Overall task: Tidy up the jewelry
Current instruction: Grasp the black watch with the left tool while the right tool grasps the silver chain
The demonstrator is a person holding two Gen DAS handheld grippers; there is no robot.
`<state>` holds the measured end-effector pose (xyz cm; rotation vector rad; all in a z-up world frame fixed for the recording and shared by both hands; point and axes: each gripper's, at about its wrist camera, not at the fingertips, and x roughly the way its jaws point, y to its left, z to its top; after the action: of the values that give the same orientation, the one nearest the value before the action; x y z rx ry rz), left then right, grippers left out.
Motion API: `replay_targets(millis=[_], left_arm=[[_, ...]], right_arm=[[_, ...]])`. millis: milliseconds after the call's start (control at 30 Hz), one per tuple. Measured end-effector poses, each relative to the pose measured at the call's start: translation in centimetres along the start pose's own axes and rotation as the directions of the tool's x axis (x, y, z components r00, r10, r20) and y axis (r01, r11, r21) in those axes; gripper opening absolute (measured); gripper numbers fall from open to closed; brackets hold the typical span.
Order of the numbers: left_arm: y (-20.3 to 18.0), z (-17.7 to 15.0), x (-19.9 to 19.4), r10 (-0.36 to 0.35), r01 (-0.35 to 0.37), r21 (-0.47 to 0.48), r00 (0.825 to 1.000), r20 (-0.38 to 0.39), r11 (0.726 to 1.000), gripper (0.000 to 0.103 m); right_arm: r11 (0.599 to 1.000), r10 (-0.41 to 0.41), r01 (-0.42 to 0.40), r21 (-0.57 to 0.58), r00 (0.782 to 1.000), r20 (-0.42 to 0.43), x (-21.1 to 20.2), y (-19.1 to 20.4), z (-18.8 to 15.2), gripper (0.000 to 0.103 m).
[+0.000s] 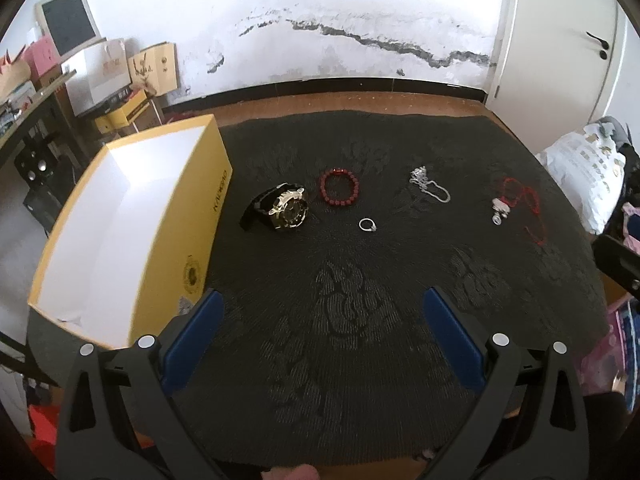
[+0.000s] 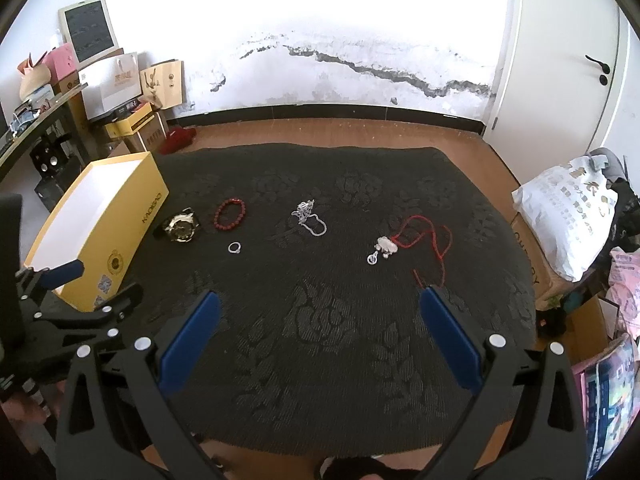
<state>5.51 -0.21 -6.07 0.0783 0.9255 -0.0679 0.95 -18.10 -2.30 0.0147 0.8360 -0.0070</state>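
Observation:
On a dark patterned cloth point(image 1: 340, 340) point(image 2: 320, 340) lie a black and silver watch point(image 1: 282, 208) point(image 2: 180, 226), a red bead bracelet point(image 1: 339, 188) point(image 2: 230, 214), a silver ring point(image 1: 367, 225) point(image 2: 235, 247), a silver chain point(image 1: 428, 186) point(image 2: 310, 218) and a red cord necklace with a silver pendant point(image 1: 516, 204) point(image 2: 404, 240). An open yellow box point(image 1: 120, 224) point(image 2: 92, 224) with a white inside stands at the left. My left gripper point(image 1: 324, 304) is open and empty, near the front beside the box. My right gripper point(image 2: 320, 308) is open and empty, its right fingertip point(image 2: 430, 294) near the cord's end.
A desk with a monitor point(image 1: 70, 20), bags and boxes stands at the back left. A white door point(image 1: 560, 40) is at the back right. A white sack point(image 2: 568, 216) and pink bags point(image 2: 628, 276) lie off the cloth's right edge. Wooden floor point(image 2: 340, 132) lies behind the cloth.

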Motion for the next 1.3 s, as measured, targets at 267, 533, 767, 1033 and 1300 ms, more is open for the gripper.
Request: replay_targets(millis=[267,533,767,1033,1300], left_arm=[[0.9,2.3,6.2,-0.038,0.037,-0.023,0.998,-0.047,0.999,0.097],[2.1,4.2,12.6,-0.041,0.041,-0.011,0.998,-0.047,0.999,0.097],[3.4,4.8,16.3,-0.070,0.070,0.008,0.996,-0.058,0.998,0.097],[3.5,4.8,19.1,-0.047,0.050,0.036,0.995,-0.089,0.998,0.097],[3.7,5.4,18.8,-0.034,0.036,0.013,0.996,-0.078,0.999,0.080]], right_arm=[[0.999,0.038,-0.038,0.029,0.999,-0.002,4.3,-0.7,1.4,0.097],[0.997,0.062,-0.061,0.057,0.998,-0.027,9.3,-1.6,1.3,0.097],[0.995,0.072,-0.069,0.066,0.997,-0.043,12.0,-1.5,0.5,0.097],[0.993,0.100,-0.096,0.068,0.993,-0.057,12.9,-1.3,-0.2,0.097],[0.995,0.083,-0.079,0.056,0.994,-0.069,13.6,-2.4,-0.3,0.097]])
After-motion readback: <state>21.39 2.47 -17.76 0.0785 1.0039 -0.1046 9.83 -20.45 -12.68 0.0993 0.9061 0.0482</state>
